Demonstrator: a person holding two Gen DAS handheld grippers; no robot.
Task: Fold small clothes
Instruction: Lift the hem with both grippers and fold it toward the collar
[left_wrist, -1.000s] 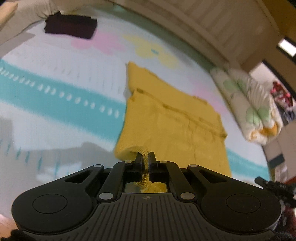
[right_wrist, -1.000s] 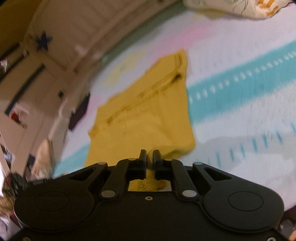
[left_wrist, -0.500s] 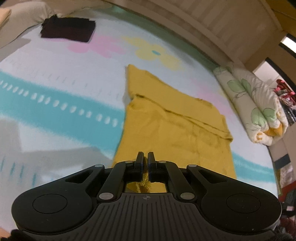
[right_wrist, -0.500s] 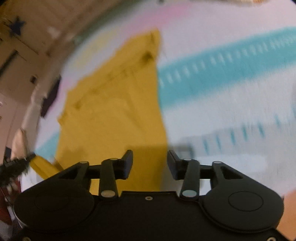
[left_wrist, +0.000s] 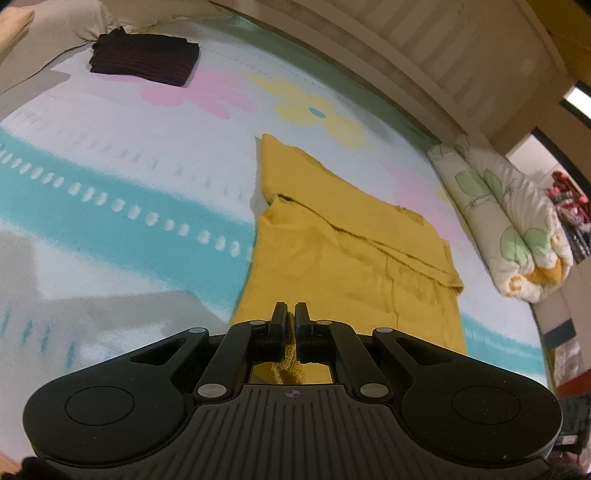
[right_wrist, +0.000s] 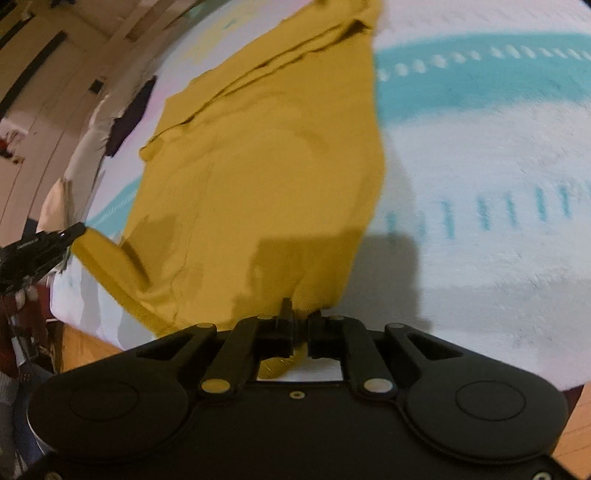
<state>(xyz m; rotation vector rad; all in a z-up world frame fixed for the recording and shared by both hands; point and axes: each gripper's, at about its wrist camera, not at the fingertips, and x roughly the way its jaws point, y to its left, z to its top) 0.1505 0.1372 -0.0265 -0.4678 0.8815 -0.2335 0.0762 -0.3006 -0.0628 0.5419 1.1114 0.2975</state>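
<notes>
A yellow garment (left_wrist: 343, 251) lies spread on a patterned blanket (left_wrist: 110, 177), with a folded layer across its far part. My left gripper (left_wrist: 290, 314) is shut on the garment's near edge, with fabric pinched between the fingers. In the right wrist view the same yellow garment (right_wrist: 266, 166) fills the middle. My right gripper (right_wrist: 299, 314) is shut on its near corner. The left gripper (right_wrist: 40, 247) shows at the left edge there, holding a lifted corner of the garment.
A folded dark garment (left_wrist: 144, 59) lies at the blanket's far left. A rolled floral quilt (left_wrist: 509, 229) lies along the right. A slatted headboard (left_wrist: 424, 48) runs behind. The blanket's near edge and wooden floor (right_wrist: 88, 347) show below.
My right gripper opened half a second ago and has now shut on the garment's near corner, closer to the blanket's edge. My left gripper stays shut on the garment.
</notes>
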